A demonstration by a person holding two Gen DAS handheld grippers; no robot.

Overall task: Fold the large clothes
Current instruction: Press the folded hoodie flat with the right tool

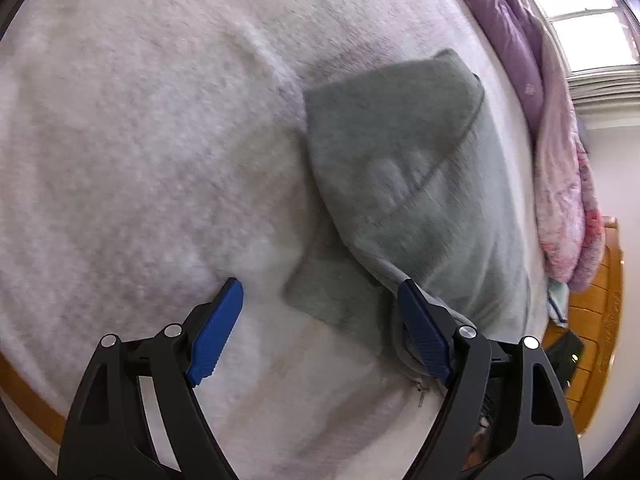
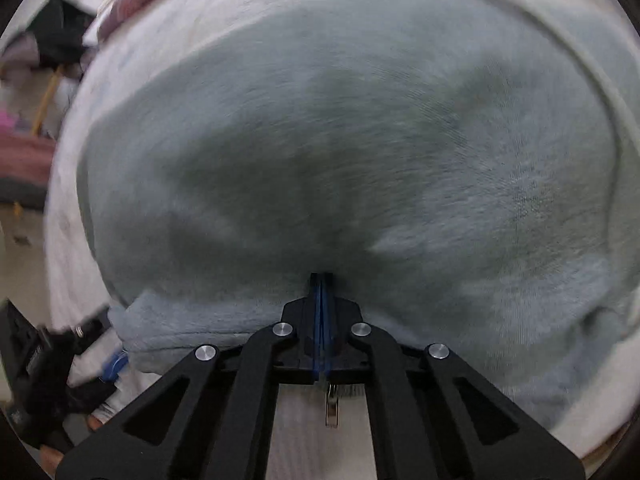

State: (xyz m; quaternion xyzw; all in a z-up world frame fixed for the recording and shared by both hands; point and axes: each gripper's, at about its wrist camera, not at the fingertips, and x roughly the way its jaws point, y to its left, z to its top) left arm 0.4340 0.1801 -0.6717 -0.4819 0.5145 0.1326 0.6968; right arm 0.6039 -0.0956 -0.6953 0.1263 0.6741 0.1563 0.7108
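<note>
A grey-green hooded garment (image 1: 404, 168) lies folded on a white fuzzy blanket (image 1: 140, 140), its hood flap turned over the body. My left gripper (image 1: 320, 320) stands open low over the blanket. Its right pad (image 1: 424, 332) is against the garment's near zippered edge and its left pad (image 1: 216, 332) is over bare blanket. In the right wrist view the garment (image 2: 360, 152) fills the frame. My right gripper (image 2: 322, 280) is shut, its blue pads pressed together into the garment's near edge. A metal zipper pull (image 2: 331, 404) shows just behind the pads.
Purple and pink bedding (image 1: 560, 152) is heaped along the blanket's far side under a bright window (image 1: 580, 20). Orange wooden furniture (image 1: 596, 320) stands to the right. The left gripper (image 2: 114, 364) and a hand show at the lower left of the right wrist view.
</note>
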